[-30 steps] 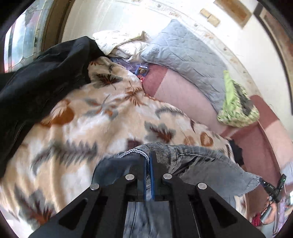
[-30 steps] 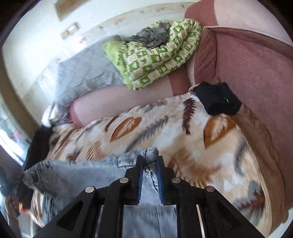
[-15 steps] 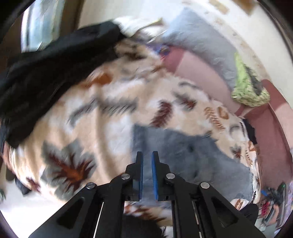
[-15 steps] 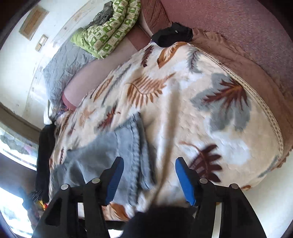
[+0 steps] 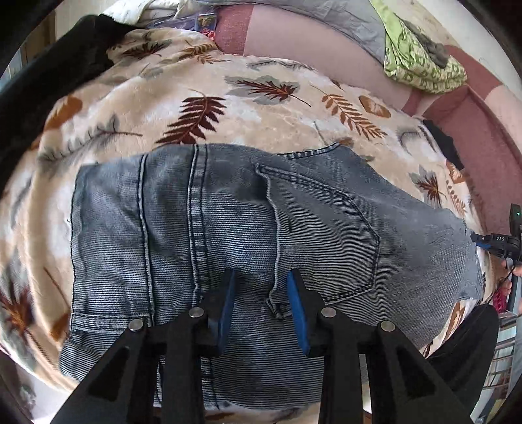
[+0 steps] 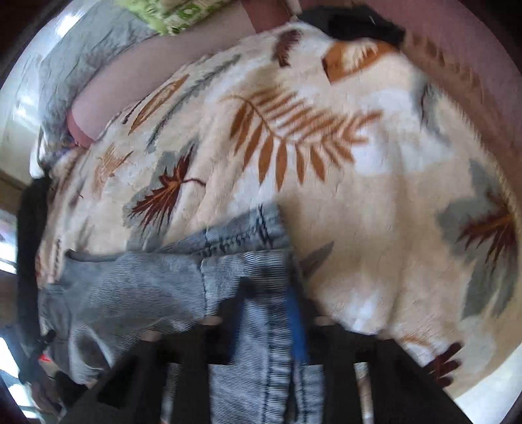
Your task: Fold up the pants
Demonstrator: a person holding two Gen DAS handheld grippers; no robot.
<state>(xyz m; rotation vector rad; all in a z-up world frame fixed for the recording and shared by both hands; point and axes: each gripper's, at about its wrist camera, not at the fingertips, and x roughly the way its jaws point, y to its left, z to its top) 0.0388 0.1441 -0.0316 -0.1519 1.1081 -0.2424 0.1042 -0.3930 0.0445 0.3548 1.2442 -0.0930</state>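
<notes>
The pants (image 5: 248,228), of grey-blue denim, are laid flat across the leaf-printed blanket (image 5: 267,107) that covers the bed, seat side up, so that a back pocket (image 5: 326,234) and the centre seam are shown. This spread-out position is judged to serve as the base for a fold. The left gripper (image 5: 261,293) is held low over the denim beside the pocket's lower corner; its jaws are part open and opening, with cloth seen below them but none pinched between the blue pads. In the right wrist view, blurred by motion, the right gripper (image 6: 267,323) is set at the edge of the pants (image 6: 163,287), where a hemmed layer is doubled over; its jaws are closing, and a strip of denim is seen between them, apparently pinched. This grip is judged to be taken so that the edge can be lifted and carried over. Beyond the blanket (image 6: 326,163), a grey pillow (image 5: 342,19) and a green patterned cloth (image 5: 421,62) are left against the wall.
</notes>
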